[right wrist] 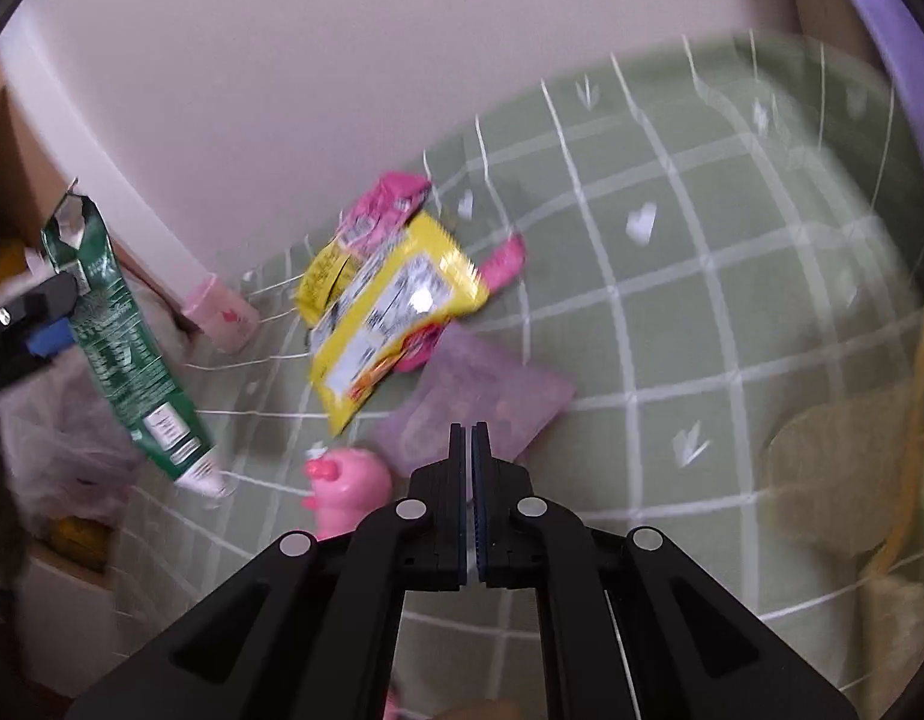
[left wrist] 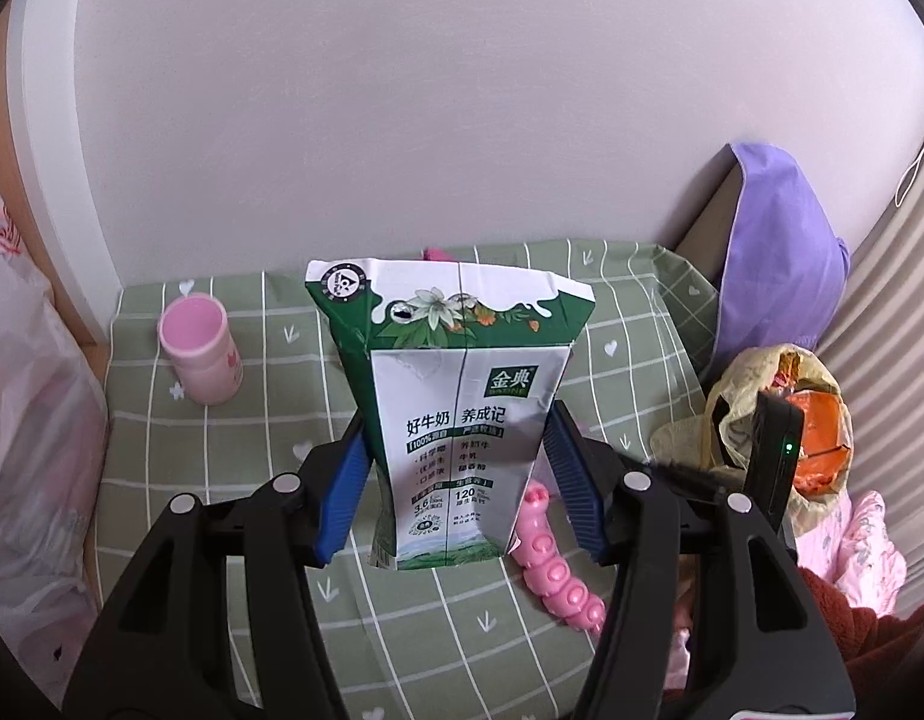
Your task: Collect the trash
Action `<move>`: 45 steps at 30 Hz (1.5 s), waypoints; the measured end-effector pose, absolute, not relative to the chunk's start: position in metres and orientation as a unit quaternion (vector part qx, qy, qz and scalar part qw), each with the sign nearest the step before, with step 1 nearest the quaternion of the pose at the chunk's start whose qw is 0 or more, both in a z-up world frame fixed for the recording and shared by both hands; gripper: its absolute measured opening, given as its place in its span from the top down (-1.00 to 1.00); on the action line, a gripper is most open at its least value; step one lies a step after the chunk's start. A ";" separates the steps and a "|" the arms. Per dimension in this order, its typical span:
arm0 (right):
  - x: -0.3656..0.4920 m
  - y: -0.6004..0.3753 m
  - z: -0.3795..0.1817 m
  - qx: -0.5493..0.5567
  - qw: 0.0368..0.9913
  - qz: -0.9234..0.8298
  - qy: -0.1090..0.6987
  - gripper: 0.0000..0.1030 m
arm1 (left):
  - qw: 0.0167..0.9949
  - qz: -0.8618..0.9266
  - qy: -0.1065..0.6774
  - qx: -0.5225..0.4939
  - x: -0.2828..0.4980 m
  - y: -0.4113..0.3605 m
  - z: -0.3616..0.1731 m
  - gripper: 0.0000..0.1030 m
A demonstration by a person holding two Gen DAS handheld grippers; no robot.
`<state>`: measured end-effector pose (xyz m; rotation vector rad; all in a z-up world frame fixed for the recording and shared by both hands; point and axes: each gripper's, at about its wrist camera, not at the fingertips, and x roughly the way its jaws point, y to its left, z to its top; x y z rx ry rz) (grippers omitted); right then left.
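Blue pads of the left gripper (left wrist: 456, 474) pinch a flattened milk carton (left wrist: 456, 414) at its waist, held upright at frame centre above the green checked sheet (left wrist: 252, 540). Left of it, a pink cup (left wrist: 201, 348) stands near the sheet's far edge by the wall; a pink toy (left wrist: 552, 564) lies just right of the carton; a bag of trash (left wrist: 780, 420) sits at the right edge.

In the right view, the right gripper (right wrist: 469, 498) is pressed together on nothing, low centre. Yellow wrappers (right wrist: 390, 312) lie centre-left; open sheet spreads to the right.
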<state>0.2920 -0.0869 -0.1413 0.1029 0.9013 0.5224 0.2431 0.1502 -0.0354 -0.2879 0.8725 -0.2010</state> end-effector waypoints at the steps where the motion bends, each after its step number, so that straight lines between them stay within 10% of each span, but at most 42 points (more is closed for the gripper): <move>1: 0.291 -0.084 -0.138 0.026 0.873 0.253 0.417 0.90 | 0.888 -0.098 0.427 -0.141 0.243 0.151 -0.036 -0.05; 19: 0.394 -0.017 -0.145 -0.064 0.846 0.335 0.409 0.90 | 0.867 -0.076 0.470 -0.150 0.240 0.167 -0.070 -0.05; 45: 0.243 -0.041 -0.145 -0.115 0.787 0.429 0.428 0.89 | 0.866 -0.080 0.463 -0.170 0.246 0.171 -0.078 -0.05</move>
